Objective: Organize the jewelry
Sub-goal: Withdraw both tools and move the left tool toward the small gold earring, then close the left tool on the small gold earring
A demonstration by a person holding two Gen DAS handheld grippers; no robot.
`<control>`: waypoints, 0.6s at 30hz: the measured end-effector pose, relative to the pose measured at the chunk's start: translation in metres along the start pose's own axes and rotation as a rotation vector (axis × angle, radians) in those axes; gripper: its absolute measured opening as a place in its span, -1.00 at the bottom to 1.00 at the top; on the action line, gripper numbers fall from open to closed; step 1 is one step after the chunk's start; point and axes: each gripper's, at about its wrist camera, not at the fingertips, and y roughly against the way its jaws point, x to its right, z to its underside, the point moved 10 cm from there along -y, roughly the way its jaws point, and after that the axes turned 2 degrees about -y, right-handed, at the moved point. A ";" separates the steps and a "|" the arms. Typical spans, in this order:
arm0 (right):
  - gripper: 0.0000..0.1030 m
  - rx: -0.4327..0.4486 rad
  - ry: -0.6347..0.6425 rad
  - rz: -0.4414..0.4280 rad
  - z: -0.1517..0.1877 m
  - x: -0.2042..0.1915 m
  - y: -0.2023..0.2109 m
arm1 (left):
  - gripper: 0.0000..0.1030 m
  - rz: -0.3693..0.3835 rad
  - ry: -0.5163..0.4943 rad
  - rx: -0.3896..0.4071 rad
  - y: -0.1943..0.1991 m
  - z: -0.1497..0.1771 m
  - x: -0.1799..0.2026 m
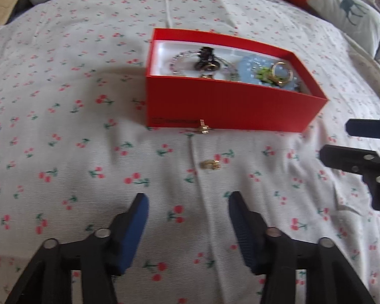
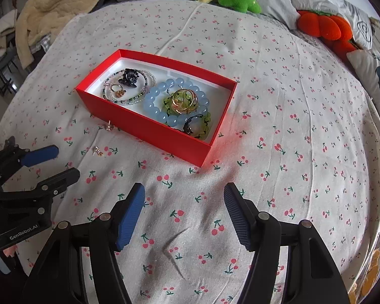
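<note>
Your left gripper [image 1: 188,230] hovers low over the bed [image 1: 63,101], jaws spread and empty, aimed at 12 o'clock. One gold earring [image 1: 210,164] lies loose just ahead of it; a second earring [image 1: 204,128] touches the red box [image 1: 228,106] front wall. Risk: both are small and sit on soft fabric, so closing may pinch cloth or flick them away. Your right gripper [image 2: 185,215] idles at the box's 5 o'clock, jaws spread, holding nothing. Bracelets [image 2: 174,101] are already boxed.

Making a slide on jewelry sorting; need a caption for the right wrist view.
Open right gripper faces a red box of bracelets and rings; two small gold earrings lie outside on the cherry-print bedsheet.
</note>
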 end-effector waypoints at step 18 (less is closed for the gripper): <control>0.32 -0.026 -0.009 0.009 0.005 0.006 -0.008 | -0.40 0.008 0.052 -0.017 -0.035 -0.020 0.017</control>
